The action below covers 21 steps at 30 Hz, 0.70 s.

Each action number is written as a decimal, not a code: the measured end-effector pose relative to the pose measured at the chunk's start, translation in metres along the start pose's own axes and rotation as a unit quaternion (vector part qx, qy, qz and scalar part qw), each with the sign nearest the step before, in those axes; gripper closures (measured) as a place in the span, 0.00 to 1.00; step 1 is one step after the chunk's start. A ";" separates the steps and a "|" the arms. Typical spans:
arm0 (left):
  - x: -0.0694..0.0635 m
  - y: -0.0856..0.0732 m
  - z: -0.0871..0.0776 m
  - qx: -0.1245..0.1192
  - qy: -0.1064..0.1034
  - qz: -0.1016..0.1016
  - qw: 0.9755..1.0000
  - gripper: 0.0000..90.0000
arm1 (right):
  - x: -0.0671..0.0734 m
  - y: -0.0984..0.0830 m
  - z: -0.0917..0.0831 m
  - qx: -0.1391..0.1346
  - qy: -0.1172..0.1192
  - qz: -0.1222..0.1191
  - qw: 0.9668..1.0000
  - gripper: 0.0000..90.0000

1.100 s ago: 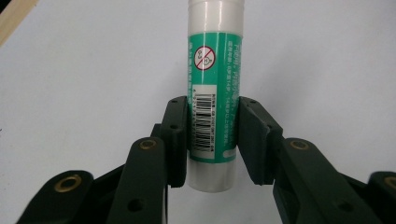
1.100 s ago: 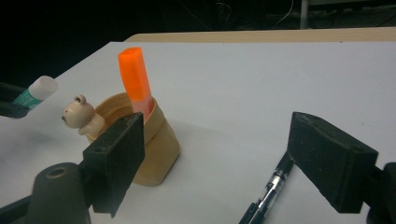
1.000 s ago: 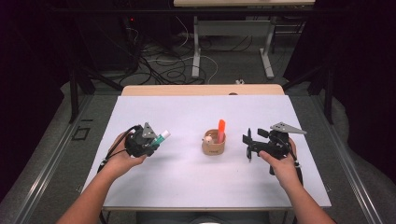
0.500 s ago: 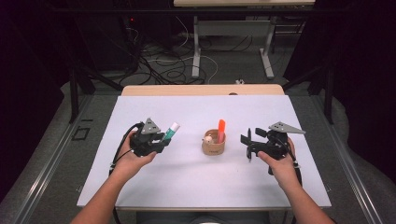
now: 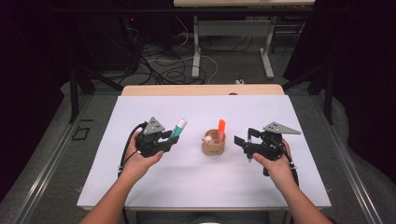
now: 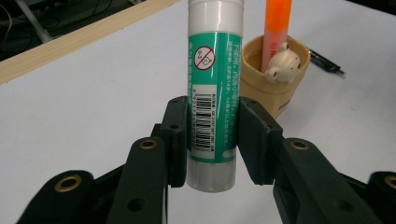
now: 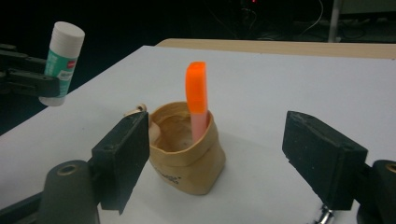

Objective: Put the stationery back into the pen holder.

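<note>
My left gripper (image 5: 170, 139) (image 6: 212, 128) is shut on a green-and-white glue stick (image 5: 179, 128) (image 6: 214, 88), held upright above the table, left of a small tan pouch (image 5: 214, 148) (image 6: 276, 91) (image 7: 187, 161). An orange highlighter (image 5: 221, 127) (image 7: 197, 93) stands in the pouch beside a small white bear figure (image 6: 279, 65). My right gripper (image 5: 243, 141) (image 7: 224, 144) is open, a short way right of the pouch and pointing at it. Its jaws have just closed a little, with nothing between them. The glue stick (image 7: 60, 60) hangs at the far left of the right gripper view.
The white table top (image 5: 196, 186) has a wooden far edge (image 5: 201, 89). A dark pen (image 6: 327, 63) lies on the table beyond the pouch. Cables and table legs sit on the floor behind.
My left gripper has carried the glue stick up and to the right, closer to the pouch. The right gripper has stayed where it was.
</note>
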<state>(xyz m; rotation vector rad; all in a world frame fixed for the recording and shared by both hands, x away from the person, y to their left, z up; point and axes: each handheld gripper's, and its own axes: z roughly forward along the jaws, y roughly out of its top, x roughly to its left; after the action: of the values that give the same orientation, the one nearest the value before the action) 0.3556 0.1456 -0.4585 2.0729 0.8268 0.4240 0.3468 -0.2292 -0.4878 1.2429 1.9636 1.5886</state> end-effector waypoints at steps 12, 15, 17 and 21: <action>-0.017 0.003 0.003 -0.052 -0.019 -0.031 0.998 0.73 | 0.021 0.012 0.006 0.023 0.038 0.007 0.999 0.31; -0.021 0.002 0.004 -0.053 -0.024 -0.039 0.998 0.73 | 0.027 0.017 0.009 0.032 0.048 -0.004 0.998 0.31; -0.023 0.002 0.005 -0.057 -0.028 -0.048 0.997 0.73 | 0.031 0.020 0.012 0.038 0.053 -0.007 0.998 0.31; -0.028 0.002 0.005 -0.070 -0.036 -0.064 0.995 0.73 | 0.038 0.026 0.017 0.047 0.062 0.014 0.997 0.36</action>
<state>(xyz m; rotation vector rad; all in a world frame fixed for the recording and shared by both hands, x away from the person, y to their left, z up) 0.3389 0.1225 -0.4599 1.8829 0.8567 0.3270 0.3479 -0.1889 -0.4598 1.2394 2.1289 1.6385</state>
